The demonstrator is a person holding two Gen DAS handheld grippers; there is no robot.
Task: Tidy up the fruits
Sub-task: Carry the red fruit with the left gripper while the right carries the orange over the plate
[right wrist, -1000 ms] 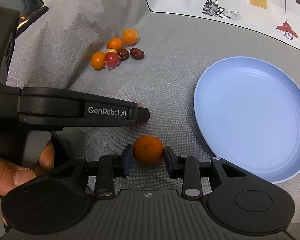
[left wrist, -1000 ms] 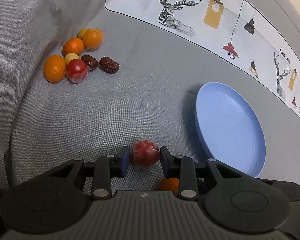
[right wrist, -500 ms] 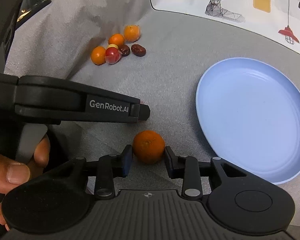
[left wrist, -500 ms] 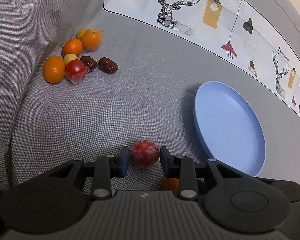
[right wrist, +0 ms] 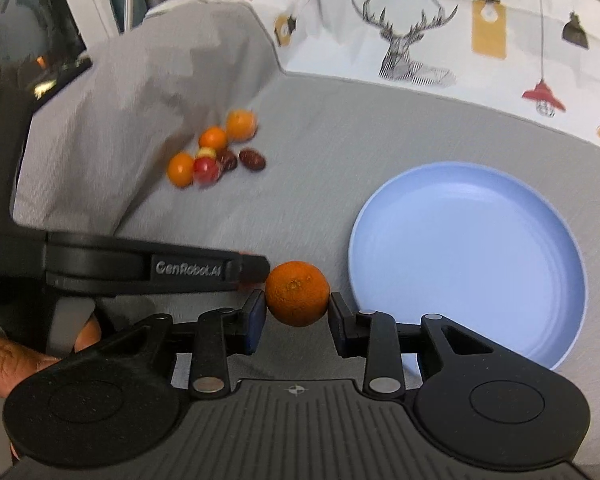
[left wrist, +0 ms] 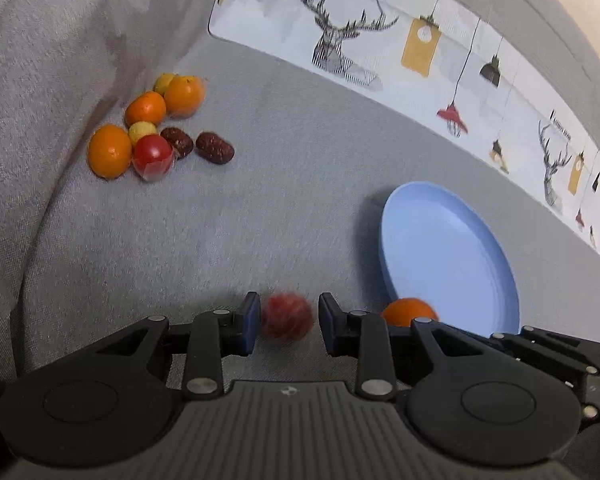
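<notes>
On the far left, where the soft grey cloth point(left wrist: 260, 208) folds up, we see a little heap of fruit point(left wrist: 156, 128). It has three round orange fruits, two small yellow ones, one shiny red tomato point(left wrist: 153, 155) and two dark brown wrinkly dates point(left wrist: 215, 147). In our right wrist view the same heap point(right wrist: 216, 152) sits far from both claws. The fruits in it touch each other, but the outer date lies just beside the rest.

Next we come to our left claw point(left wrist: 287, 322). A small blurry red round fruit point(left wrist: 287, 315) sits between its two fingers. The fingers are close on both sides of it, and we think we see a thin gap on the right side. The fruit is smeared, so we cannot tell if the claw is squeezing it or not. In the right wrist view this claw point(right wrist: 256, 270) reaches in from the left, and its tip is just beside the orange.

Then comes our right claw point(right wrist: 297, 312). It pinches a bumpy round orange point(right wrist: 297, 293) between its two fingers, and both pads press on the fruit. In the left wrist view the orange point(left wrist: 408, 312) peeks out just to the right of the left claw, in front of the near edge of the plate.

On the right lies the round light blue plastic plate point(right wrist: 500, 200) on the cloth. The orange is near its left rim but not over it. Behind the plate runs a white cloth printed with deer heads and hanging lamps point(right wrist: 440, 32).
</notes>
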